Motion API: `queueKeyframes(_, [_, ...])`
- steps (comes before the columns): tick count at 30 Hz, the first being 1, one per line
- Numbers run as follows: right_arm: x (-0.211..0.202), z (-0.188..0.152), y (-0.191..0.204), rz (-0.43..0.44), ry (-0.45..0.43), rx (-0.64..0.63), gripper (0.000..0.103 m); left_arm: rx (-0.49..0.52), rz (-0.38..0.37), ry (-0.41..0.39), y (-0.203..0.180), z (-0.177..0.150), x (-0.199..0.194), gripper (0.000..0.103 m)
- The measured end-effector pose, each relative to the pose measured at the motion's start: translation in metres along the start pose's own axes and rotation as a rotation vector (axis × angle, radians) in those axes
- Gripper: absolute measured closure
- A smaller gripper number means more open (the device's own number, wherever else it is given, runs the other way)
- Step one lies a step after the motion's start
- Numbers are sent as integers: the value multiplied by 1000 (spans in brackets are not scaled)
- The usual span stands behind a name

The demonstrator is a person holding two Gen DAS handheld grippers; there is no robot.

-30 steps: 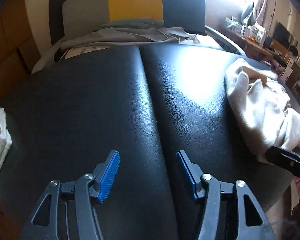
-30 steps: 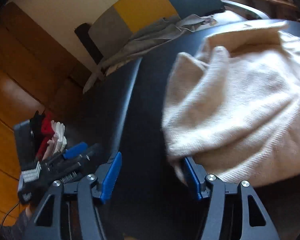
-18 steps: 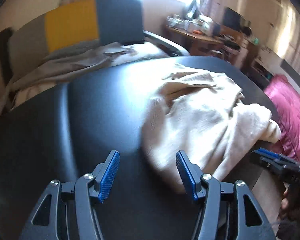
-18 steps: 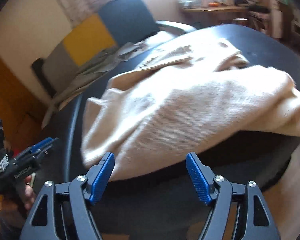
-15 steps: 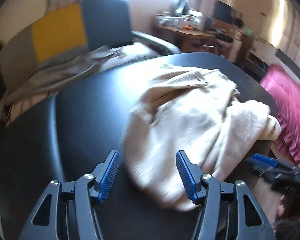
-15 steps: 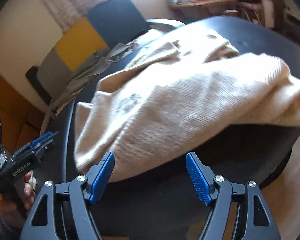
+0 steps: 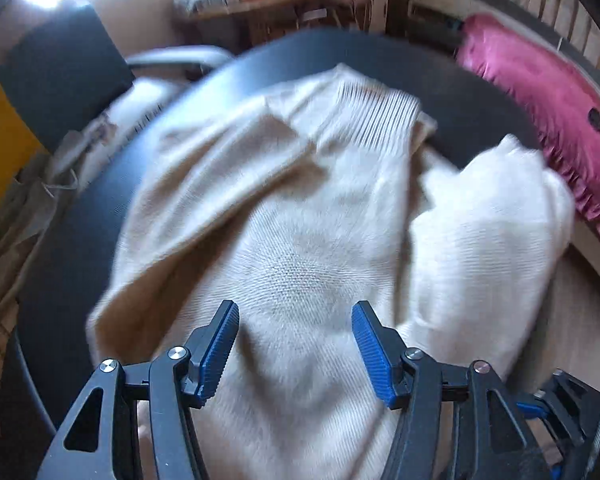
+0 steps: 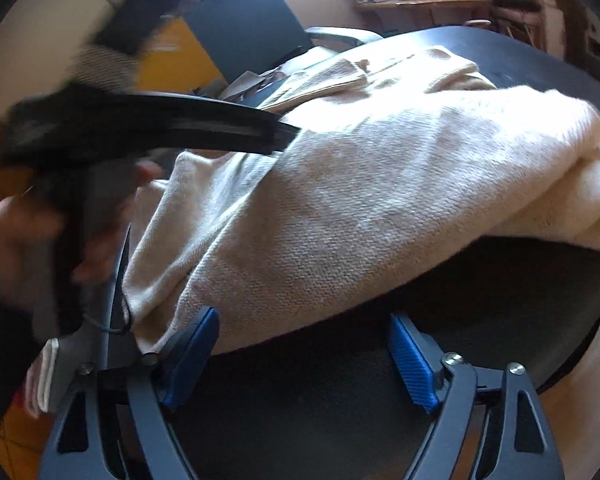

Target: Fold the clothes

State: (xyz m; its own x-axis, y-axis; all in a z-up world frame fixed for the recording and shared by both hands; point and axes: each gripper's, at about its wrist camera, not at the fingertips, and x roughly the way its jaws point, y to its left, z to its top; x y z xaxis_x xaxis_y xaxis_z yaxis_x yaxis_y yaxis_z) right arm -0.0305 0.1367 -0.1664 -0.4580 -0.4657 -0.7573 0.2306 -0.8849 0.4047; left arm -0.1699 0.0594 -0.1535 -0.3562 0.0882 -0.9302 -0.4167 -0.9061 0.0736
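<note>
A cream knit sweater lies crumpled on a round black table; its ribbed hem faces the far side. My left gripper is open and hovers just over the sweater's near part, the cloth showing between its blue pads. In the right wrist view the same sweater drapes toward the table's near edge. My right gripper is open and empty, low at the table edge just in front of the sweater's edge. The left gripper's black body crosses the upper left of the right wrist view, blurred.
A magenta cushion or bedding lies beyond the table on the right. A chair with grey clothes stands to the left. A cluttered wooden desk sits at the back. The right gripper's tip shows at lower right.
My left gripper has swung right from bare table to over the sweater. My right gripper has backed off the sweater's edge to the table's near rim. Both stayed open.
</note>
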Motion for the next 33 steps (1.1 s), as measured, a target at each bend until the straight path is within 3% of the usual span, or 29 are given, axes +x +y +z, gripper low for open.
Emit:
queueKeyframes(1, [0, 0, -1, 8, -3, 1, 12, -3, 7, 32, 1, 0, 11, 40])
queueKeyframes(3, [0, -1, -2, 28, -11, 6, 9, 0, 20, 20, -1, -3, 13, 37])
queueKeyframes(5, [0, -2, -3, 46, -19, 11, 7, 5, 32, -8, -2, -7, 12, 44])
queueKeyframes(6, [-1, -2, -3, 50, -21, 10, 7, 1, 32, -27, -3, -10, 9, 56])
queueKeyframes(7, [-2, -3, -2, 50, -23, 7, 7, -5, 29, -49, -2, -13, 6, 76])
queueKeyframes(8, [-2, -4, -1, 48, -25, 3, 7, -15, 28, -66, -1, -16, 3, 84])
queueKeyframes(10, [-3, -5, 1, 43, -30, -5, 7, -41, 29, -93, 2, -22, -3, 92])
queueKeyframes(19, [2, -12, 17, -31, -30, -87, 0, -257, -41, -226, 44, -62, -56, 96])
queueKeyframes(24, [8, -13, 22, -84, -31, -122, 0, -428, -55, -311, 81, -116, -103, 96])
queueKeyframes(33, [16, -21, 41, -219, -22, -216, 0, -610, -19, -271, 119, -215, -112, 96])
